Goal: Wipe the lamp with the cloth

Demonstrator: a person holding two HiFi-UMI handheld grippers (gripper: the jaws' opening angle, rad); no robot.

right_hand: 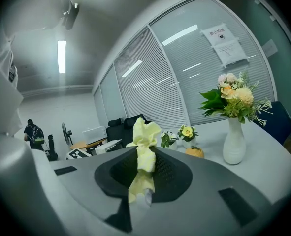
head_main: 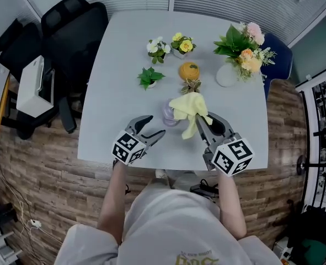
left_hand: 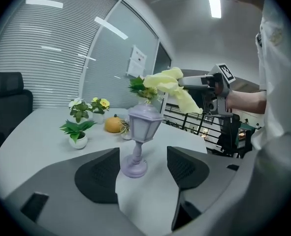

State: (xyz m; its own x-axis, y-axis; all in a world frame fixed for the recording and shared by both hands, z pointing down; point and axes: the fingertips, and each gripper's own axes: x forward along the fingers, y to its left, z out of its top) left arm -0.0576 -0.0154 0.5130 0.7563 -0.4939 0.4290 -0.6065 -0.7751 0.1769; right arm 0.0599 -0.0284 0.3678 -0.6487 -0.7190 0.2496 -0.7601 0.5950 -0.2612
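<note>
R gripper point(head_main: 205, 120) clamped on cloth point(head_main: 189, 107), which is soft and limp. L gripper point(head_main: 154, 126) jaws wide, nothing gripped, lamp point(left_hand: 143, 132) seen between. Lamp judged light, tippy: stem to be held.

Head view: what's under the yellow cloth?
The purple lamp. Only its left edge shows beside the cloth; the rest is covered. The cloth is pinched in the jaws of the right gripper. Whether the cloth touches the lamp cannot be told.
</note>
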